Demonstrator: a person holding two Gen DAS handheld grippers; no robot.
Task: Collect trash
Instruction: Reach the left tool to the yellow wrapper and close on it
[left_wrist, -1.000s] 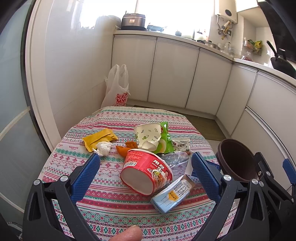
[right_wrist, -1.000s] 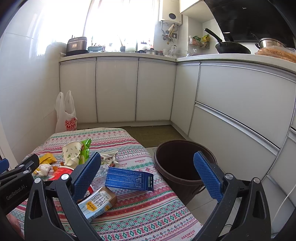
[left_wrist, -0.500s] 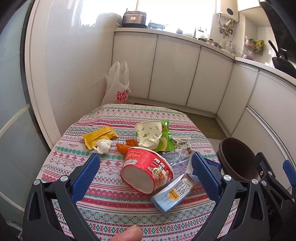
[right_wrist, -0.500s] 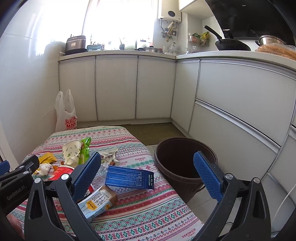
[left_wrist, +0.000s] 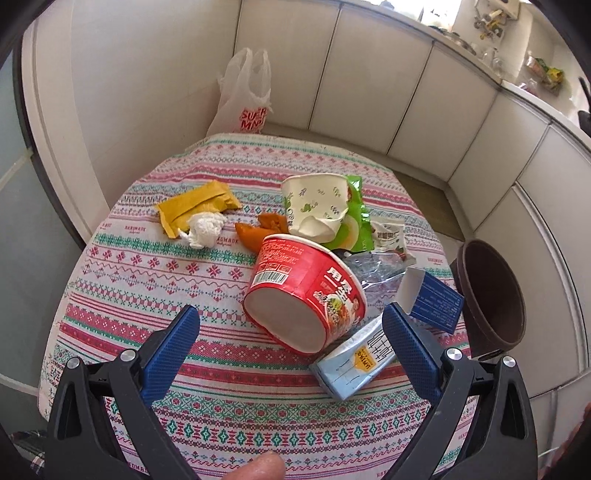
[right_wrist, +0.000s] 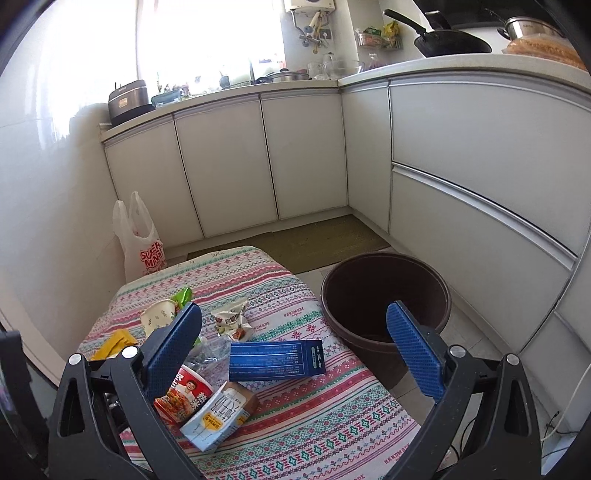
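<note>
Red noodle cup (left_wrist: 306, 291) lies tipped between the wide-open left gripper (left_wrist: 291, 343) (right gripper (right_wrist: 291, 347) equally wide, empty), so closing on it before the brown bin (right_wrist: 384, 295) seems next.

Left claw (left_wrist: 290, 334) hangs with both blue pads spread wide, nothing between them, tilted downward. Right claw (right_wrist: 293, 341) is just as wide apart and holds nothing. A fingertip (left_wrist: 258, 467) shows at the left view's bottom edge.
</note>
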